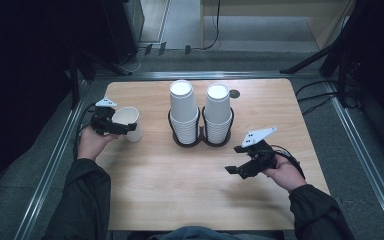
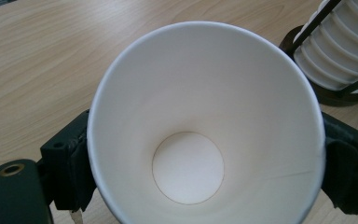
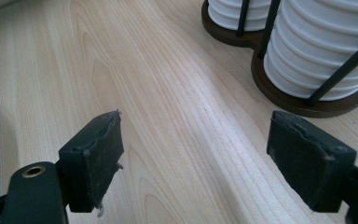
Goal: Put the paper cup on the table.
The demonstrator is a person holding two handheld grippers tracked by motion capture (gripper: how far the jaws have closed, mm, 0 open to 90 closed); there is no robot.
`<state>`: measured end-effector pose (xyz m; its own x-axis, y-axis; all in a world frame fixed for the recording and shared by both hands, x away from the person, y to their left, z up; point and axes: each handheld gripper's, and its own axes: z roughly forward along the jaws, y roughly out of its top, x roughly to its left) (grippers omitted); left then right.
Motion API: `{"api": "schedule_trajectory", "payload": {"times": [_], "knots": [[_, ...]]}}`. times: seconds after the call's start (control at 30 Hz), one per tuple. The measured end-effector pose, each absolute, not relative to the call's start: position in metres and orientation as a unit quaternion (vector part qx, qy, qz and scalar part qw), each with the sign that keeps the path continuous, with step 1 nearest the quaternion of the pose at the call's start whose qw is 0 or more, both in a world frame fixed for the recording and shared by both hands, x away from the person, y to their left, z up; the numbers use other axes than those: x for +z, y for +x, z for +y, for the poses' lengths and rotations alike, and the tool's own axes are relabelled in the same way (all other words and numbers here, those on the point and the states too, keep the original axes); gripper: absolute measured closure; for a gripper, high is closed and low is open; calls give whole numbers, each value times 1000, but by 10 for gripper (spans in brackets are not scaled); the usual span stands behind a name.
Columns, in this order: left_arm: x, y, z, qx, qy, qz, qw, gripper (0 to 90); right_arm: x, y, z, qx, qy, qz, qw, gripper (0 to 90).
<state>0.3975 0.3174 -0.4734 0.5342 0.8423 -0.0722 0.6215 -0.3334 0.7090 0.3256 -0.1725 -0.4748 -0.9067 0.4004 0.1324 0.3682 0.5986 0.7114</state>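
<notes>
A single white paper cup (image 1: pixel 128 123) stands upright at the left of the wooden table (image 1: pixel 195 200), and my left gripper (image 1: pixel 122 128) is shut on its sides. The left gripper view looks down into the empty cup (image 2: pixel 200 135), with a black pad (image 2: pixel 77 163) pressed on each side of its wall. Two tall stacks of white cups (image 1: pixel 184 107) (image 1: pixel 218 107) stand in a dark double holder (image 1: pixel 201 137) at the table's middle. My right gripper (image 1: pixel 236 160) hovers open over bare wood to the right of the holder; in its own view the gripper (image 3: pixel 205 163) has nothing between its pads.
The holder's base and its black wire uprights (image 3: pixel 307 100) lie close ahead of the right gripper. A small dark round mark (image 1: pixel 234 93) sits near the table's far edge. Metal rails (image 1: pixel 55 165) run along the table's sides, with dark stands and cables beyond.
</notes>
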Motion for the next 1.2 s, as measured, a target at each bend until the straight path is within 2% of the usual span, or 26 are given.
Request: {"api": "schedule_trajectory", "payload": {"times": [0.4,0.6,1.2], "knots": [[-474,397,314,143,801,460,355,64,-475,326,-172,392,216,894,17,187],[-473,398,314,135,798,467,357,0,-476,326,-173,393,218,893,17,187],[-452,390,316,143,788,479,359,0,-476,325,-172,391,217,894,16,187]]}}
